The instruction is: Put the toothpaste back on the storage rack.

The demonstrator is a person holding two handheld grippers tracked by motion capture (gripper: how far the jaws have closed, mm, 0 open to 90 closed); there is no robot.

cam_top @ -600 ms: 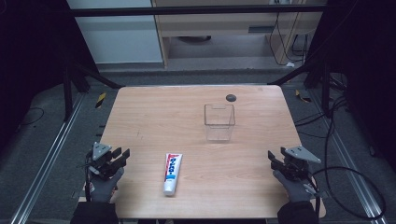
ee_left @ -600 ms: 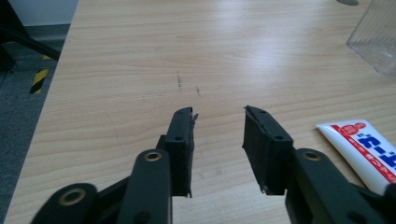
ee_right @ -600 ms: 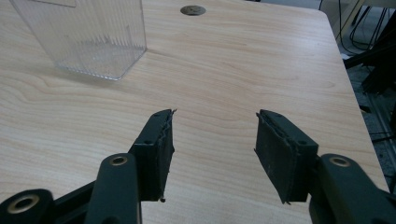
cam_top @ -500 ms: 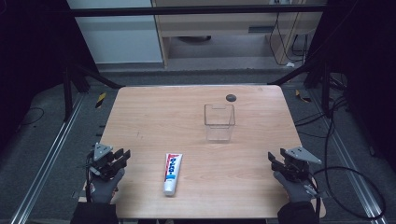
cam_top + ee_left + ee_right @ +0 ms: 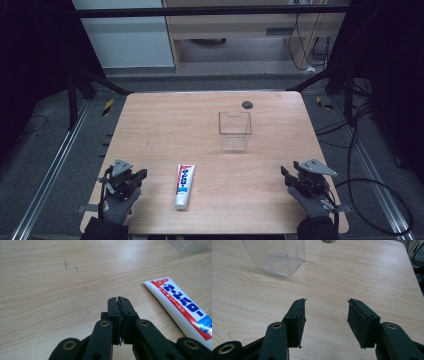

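Left tongs (image 5: 131,181) clenched on nothing at the worktop's (image 5: 165,125) near left corner; right tongs (image 5: 294,179) parted, empty, near right corner. Toothpaste tube (image 5: 183,185) lies flat by the near edge, just right of the left tongs. Soft, glossy laminate: open wide and pinch mid-body crosswise. Ribbed clear plastic bin (image 5: 234,131), rigid and square, stands mid-worktop.

High overhead; gripper views close, sharing the table (image 5: 165,125)

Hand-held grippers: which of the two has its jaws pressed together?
The left hand-held gripper, beside the toothpaste tube: its jaws meet with nothing between them. The right hand-held gripper has a clear gap between its jaws, over bare table.
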